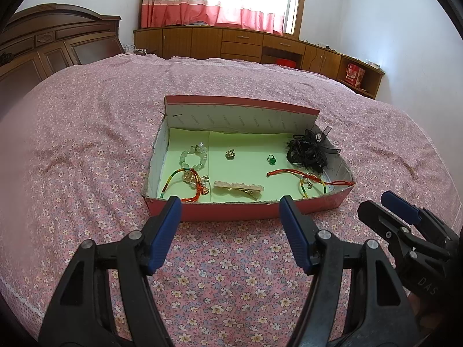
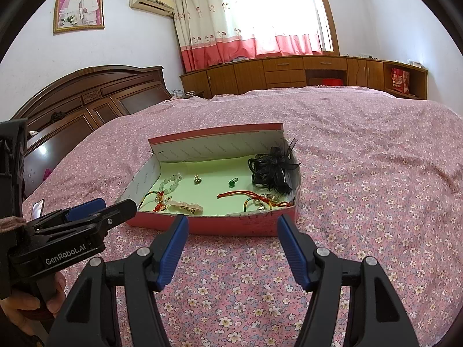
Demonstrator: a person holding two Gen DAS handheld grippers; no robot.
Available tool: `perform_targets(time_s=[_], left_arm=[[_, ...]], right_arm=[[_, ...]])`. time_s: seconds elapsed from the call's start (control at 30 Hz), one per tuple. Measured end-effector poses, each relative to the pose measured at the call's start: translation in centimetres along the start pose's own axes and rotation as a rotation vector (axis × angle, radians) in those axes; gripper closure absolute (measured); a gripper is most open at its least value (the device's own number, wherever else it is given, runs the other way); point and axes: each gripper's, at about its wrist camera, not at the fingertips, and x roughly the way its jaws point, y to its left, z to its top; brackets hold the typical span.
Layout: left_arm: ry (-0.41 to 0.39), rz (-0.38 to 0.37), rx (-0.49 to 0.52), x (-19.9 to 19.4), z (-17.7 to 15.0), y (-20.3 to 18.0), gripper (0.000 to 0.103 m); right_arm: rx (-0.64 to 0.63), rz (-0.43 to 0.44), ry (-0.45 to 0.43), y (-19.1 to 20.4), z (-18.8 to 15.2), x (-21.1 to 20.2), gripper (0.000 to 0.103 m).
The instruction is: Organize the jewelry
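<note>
Pink floral bedspread under red box; wooden cabinets behind.

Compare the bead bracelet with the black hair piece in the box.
The bead bracelet is a pale green, translucent ring lying flat at the left; the black hair piece is a dark, bulky tangle of loops at the right corner, reaching over the wall. Both rest in the pink box.

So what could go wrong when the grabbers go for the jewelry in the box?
The rainbow cord bracelet lies tangled with the pearl charm, so lifting one may drag the other. The tiny green ring could slip from wide fingers. The box's front wall may block a low reach.
</note>
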Motion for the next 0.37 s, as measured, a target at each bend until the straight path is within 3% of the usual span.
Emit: perform_targets(time_s=[0.37], left_arm=[[0.004, -0.002, -0.001, 0.23, 0.12, 0.05, 0.041]], right_arm=[[-0.001, 0.000, 0.000, 0.04, 0.00, 0.02, 0.037]])
